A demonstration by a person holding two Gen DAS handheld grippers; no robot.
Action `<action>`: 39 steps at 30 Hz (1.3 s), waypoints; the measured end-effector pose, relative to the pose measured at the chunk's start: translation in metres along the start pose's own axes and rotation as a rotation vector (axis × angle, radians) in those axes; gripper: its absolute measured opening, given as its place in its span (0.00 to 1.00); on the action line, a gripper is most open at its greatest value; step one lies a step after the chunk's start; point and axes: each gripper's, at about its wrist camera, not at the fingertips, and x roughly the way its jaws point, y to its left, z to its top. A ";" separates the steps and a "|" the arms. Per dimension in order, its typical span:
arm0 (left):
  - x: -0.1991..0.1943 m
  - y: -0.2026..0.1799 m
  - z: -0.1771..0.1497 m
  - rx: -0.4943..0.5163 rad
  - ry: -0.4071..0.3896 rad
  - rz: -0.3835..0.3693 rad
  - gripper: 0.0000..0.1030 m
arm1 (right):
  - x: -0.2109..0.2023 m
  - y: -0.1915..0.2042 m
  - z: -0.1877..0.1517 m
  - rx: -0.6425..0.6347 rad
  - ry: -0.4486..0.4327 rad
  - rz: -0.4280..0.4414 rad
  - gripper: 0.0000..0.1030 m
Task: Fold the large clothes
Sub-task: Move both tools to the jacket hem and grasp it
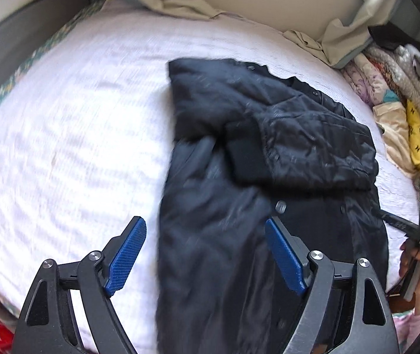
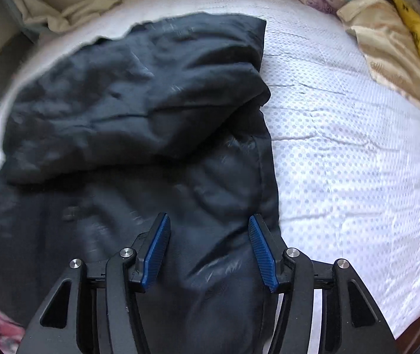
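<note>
Mid-fold: black jacket [image 1: 269, 159] centre frame on bed [image 1: 71, 118], sleeve folded across. Both grippers [image 1: 205, 253] [image 2: 208, 250] spread, empty. Next: likely grasp near hem, fold upward.

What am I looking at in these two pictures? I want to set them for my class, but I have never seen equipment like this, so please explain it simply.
There is no robot here. A person holds a hand-operated gripper in each hand, and each gripper carries a wide-angle camera looking forward along its two blue-padded fingers. One picture comes from the left gripper, the other from the right gripper. The curved look is only the lens.

Both cameras look down on a bed with a white mattress cover. On it lies a dark jacket, with its sleeves folded across the body. Rumpled beige sheets and a pile of patterned bedding sit along the far edge.

Both grippers are open and hold nothing. In the left picture, the person's right hand shows at the edge, holding the other tool.
</note>
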 end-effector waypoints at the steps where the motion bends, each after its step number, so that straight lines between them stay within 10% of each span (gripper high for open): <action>1: -0.002 0.009 -0.007 -0.017 0.008 -0.002 0.83 | -0.011 -0.002 -0.002 0.014 -0.006 0.037 0.55; 12: 0.016 0.039 -0.053 -0.100 0.122 -0.140 0.82 | -0.093 -0.039 -0.087 0.122 -0.070 0.204 0.70; 28: 0.048 0.041 -0.089 -0.174 0.280 -0.208 0.81 | -0.032 -0.080 -0.144 0.391 0.134 0.387 0.70; 39: 0.062 0.029 -0.107 -0.154 0.294 -0.198 0.81 | -0.013 -0.049 -0.146 0.301 0.191 0.393 0.78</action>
